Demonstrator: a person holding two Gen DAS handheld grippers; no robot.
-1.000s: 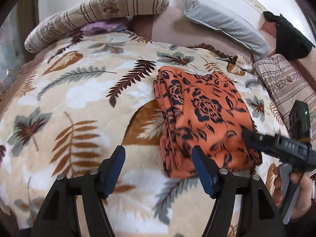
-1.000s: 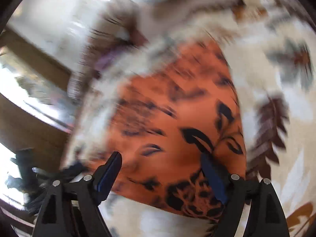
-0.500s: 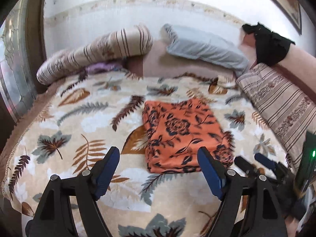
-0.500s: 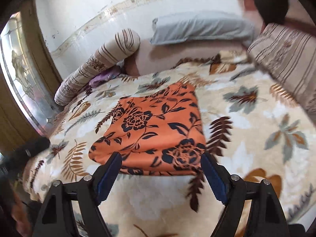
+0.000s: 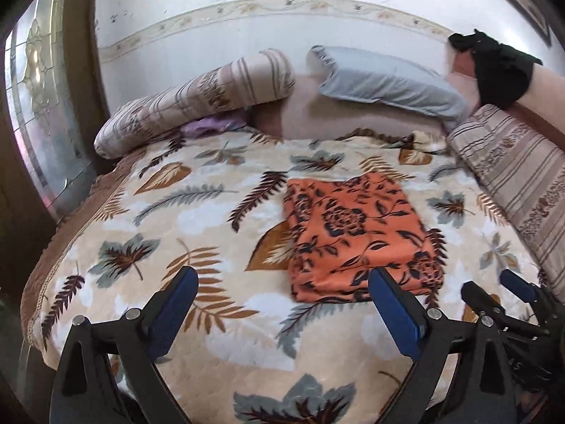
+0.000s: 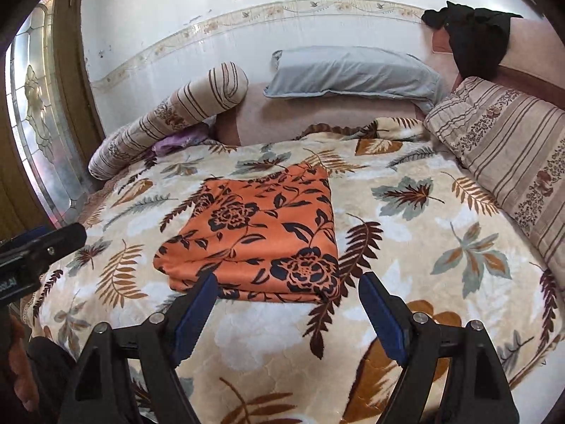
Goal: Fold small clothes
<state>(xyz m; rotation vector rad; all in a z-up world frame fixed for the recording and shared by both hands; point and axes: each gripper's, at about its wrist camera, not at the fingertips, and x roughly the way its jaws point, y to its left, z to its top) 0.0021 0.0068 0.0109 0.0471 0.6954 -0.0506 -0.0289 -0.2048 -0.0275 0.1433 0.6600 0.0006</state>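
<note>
Currently, you are holding the left gripper (image 5: 282, 309) and right gripper (image 6: 287, 305) with fingers spread wide, gripping nothing. Folded orange floral garment (image 6: 257, 236) is lying flat on the leaf-print blanket (image 6: 406, 233), just beyond both grippers.

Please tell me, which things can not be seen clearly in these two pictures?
- Underside and inner layers of the folded orange floral garment: hidden by its top layer, both views.
- Purple cloth: mostly covered by the striped bolster.
- Black garment: shape unclear.
- Bed's near edge: blocked by both open grippers.
</note>
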